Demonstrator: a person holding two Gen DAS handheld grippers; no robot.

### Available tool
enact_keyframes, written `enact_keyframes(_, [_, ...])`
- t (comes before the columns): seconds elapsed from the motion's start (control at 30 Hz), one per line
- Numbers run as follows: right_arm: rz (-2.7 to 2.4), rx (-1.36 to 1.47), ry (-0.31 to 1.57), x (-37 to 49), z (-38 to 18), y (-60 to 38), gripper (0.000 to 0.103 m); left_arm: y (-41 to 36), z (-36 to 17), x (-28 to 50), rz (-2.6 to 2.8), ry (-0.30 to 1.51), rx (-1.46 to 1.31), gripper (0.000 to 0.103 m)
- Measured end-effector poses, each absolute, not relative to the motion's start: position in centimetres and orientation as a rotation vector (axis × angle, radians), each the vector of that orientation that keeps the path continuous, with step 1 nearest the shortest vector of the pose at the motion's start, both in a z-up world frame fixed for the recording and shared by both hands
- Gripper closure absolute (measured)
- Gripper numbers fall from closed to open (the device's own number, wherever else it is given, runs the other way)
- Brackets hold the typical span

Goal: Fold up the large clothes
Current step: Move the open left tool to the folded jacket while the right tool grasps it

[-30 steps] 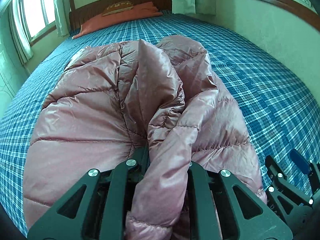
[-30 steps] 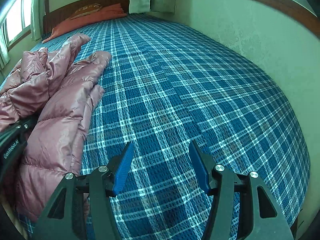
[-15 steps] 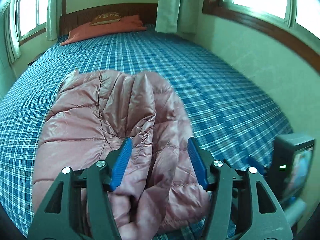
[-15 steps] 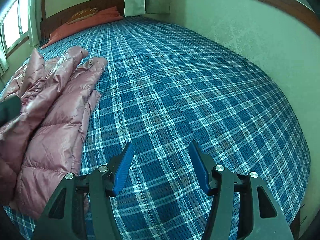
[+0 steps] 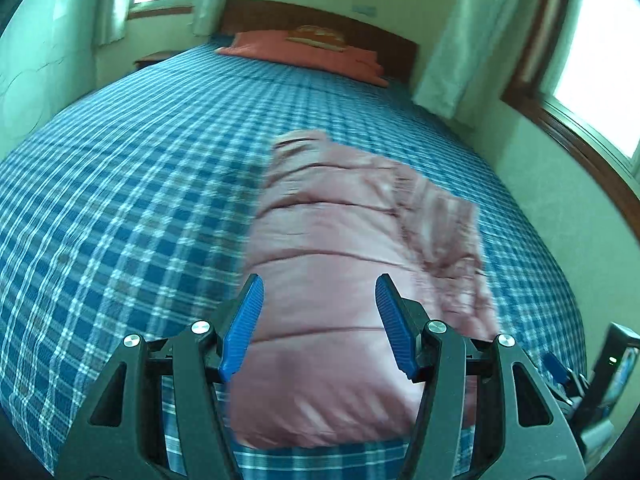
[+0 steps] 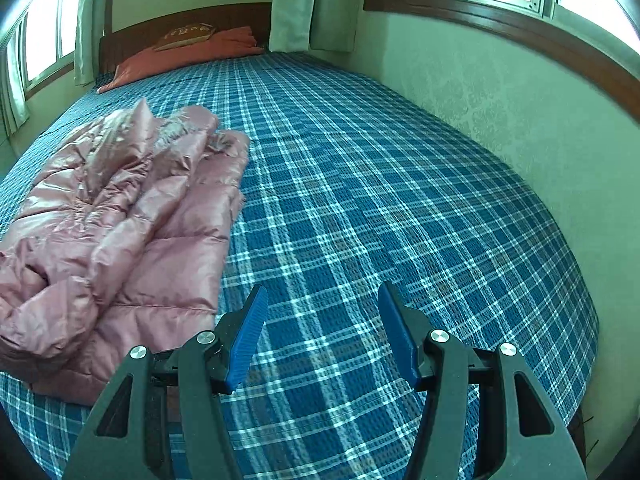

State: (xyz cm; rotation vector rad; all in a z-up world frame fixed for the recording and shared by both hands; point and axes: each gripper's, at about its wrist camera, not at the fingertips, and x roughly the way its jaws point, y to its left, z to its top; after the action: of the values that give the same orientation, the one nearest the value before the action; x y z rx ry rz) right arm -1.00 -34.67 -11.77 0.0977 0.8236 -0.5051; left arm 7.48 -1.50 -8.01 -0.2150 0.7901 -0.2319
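**Jacket released, one fold laid down**

The fold of the shiny pink quilted puffer jacket (image 5: 352,280) that was clamped a second ago has been let go — the left gripper (image 5: 319,320) now stands with its ribbed blue pads (image 5: 244,324) wide apart and nothing between them, raised over the garment. The view is blurred, so motion is judged to be under way. The right gripper (image 6: 322,334) is unchanged: spread wide, empty, held over bare bedding at lower centre of its frame.

The jacket lies in the centre of the left view and at the left edge of the right view, on the blue-and-white plaid bedspread (image 6: 380,184). It is judged partly folded: one side has been laid over the body, yet a rumpled sleeve heaps on top — smoothing and a further fold seem needed.

The shell is glossy and slippery-looking, puffed into horizontal stitched channels; the bedspread is matte with a waffle-like weave. An orange-red pillow (image 6: 180,60) rests at the dark wooden headboard (image 6: 184,20), upper left.
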Motion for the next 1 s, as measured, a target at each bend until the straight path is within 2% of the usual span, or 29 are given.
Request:
enact_keyframes(0.13, [-0.471,0.135,0.799,-0.4,-10.5,-33.7,0.046,3.1,-10.0,9.2,-0.165,0.844,-0.334,0.045])
enact_keyframes(0.3, [-0.363,0.349,0.769,0.4,-9.5,-34.0,0.046,5.8,-12.9,10.2,-0.184,0.913,-0.519,0.042])
enact_keyframes(0.4, [-0.259,0.553,0.729,0.5,-9.5,-34.5,0.034,6.2,-14.1,10.3,-0.204,0.929,-0.561,0.039])
enact_keyframes(0.5, [-0.174,0.675,0.735,0.8,-10.1,-34.2,0.032,6.2,-15.0,10.0,-0.217,0.934,-0.594,0.037])
enact_keyframes(0.8, [-0.030,0.665,0.838,2.7,-11.9,-30.8,0.032,4.8,-15.1,9.6,-0.332,0.925,-0.627,0.036])
enact_keyframes(0.9, [-0.033,0.594,0.885,2.5,-12.3,-30.9,0.087,3.8,-15.1,9.3,-0.373,0.928,-0.622,0.036])
enact_keyframes(0.93, [-0.042,0.579,0.885,2.3,-12.4,-31.3,0.091,3.7,-15.0,9.2,-0.380,0.928,-0.627,0.036])
enact_keyframes(1.0, [-0.061,0.575,0.890,1.8,-12.9,-32.3,0.092,3.3,-14.9,9.1,-0.392,0.925,-0.625,0.036])
